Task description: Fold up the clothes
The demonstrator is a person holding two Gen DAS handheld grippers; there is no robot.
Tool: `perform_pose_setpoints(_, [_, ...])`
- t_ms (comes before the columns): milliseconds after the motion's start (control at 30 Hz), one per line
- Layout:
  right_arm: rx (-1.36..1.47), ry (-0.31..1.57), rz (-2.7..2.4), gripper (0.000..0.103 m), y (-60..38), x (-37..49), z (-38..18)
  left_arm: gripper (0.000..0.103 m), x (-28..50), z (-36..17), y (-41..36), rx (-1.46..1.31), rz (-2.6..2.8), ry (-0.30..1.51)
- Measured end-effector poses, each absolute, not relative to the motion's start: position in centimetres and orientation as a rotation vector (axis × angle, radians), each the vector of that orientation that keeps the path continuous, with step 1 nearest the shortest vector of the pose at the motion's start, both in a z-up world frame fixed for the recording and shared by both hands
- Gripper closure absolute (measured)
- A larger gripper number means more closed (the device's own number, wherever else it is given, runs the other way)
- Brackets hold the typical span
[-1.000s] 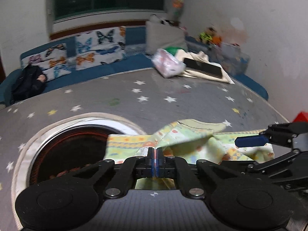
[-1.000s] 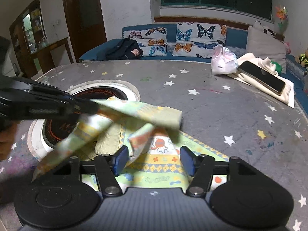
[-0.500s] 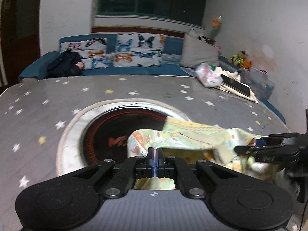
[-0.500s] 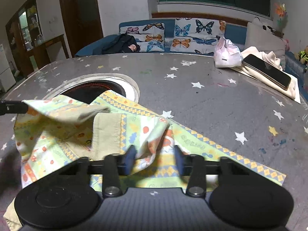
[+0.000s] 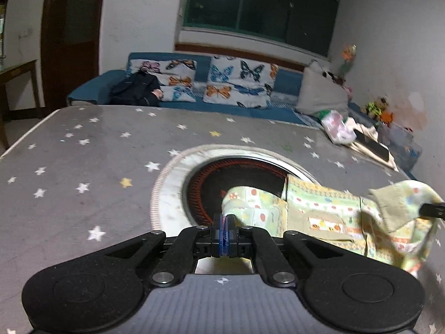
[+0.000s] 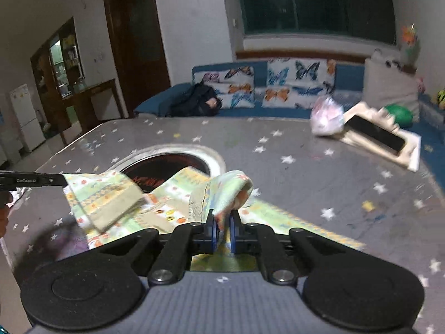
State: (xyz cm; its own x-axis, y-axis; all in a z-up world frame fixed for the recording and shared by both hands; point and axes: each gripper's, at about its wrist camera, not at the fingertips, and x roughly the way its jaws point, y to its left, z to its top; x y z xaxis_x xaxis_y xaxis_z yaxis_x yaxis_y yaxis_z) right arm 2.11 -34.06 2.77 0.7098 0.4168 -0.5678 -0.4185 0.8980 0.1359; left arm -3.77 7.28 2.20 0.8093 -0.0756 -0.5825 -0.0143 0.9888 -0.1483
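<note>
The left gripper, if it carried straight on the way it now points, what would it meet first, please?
Shut on the patterned garment, the left gripper points at the round dark recess in the star-patterned table. It would likely meet that recess first, though depth is unclear.

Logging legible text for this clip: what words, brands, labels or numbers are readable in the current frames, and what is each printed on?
"GenRobot.AI", small and slightly blurred so the spelling is uncertain: white lettering on the side of the left gripper, seen from the right wrist view.
Printed motifs on the patterned garment: pictures only, no lettering can be made out.
Phone: screen dark, no text.
Nothing else readable.
</note>
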Motion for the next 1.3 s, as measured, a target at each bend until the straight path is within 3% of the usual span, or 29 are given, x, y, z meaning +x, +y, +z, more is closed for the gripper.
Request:
perform_pose_setpoints(500, [-0.002, 0.695, 0.244, 0.095, -39.6, -0.2, 1.4, 0.102, -9.5, 2.9, 12.3, -0.209, 0.076, 0.64])
perform_pose_setpoints(733, [-0.004, 0.797, 0.226, 0.084, -40.6, -0.3, -0.2, 0.101, -10.8, 2.3, 14.6, -0.213, 0.152, 0.699])
perform_pose_setpoints(900, [0.018, 0.745, 0.213, 0.063, -41.1, 0.3, 1.5, 0.09, -10.2, 2.3, 14.7, -0.209, 0.149, 0.714])
perform_pose_setpoints(1033, [0.042, 0.711, 0.248, 0.048, -40.8, 1.8, 2.8, 0.068, -8.3, 2.6, 12.8, -0.195, 0.086, 0.708])
perform_pose_setpoints(1133, [0.049, 0.72, 0.279, 0.048, -39.7, 3.3, 2.7, 0.056, -6.3, 2.6, 10.9, -0.18, 0.024, 0.71])
perform_pose_setpoints(1300, [0.091, 0.767, 0.306, 0.046, -38.2, 6.2, 0.8, 0.05, -2.3, 2.2, 8.1, -0.17, -0.069, 0.741])
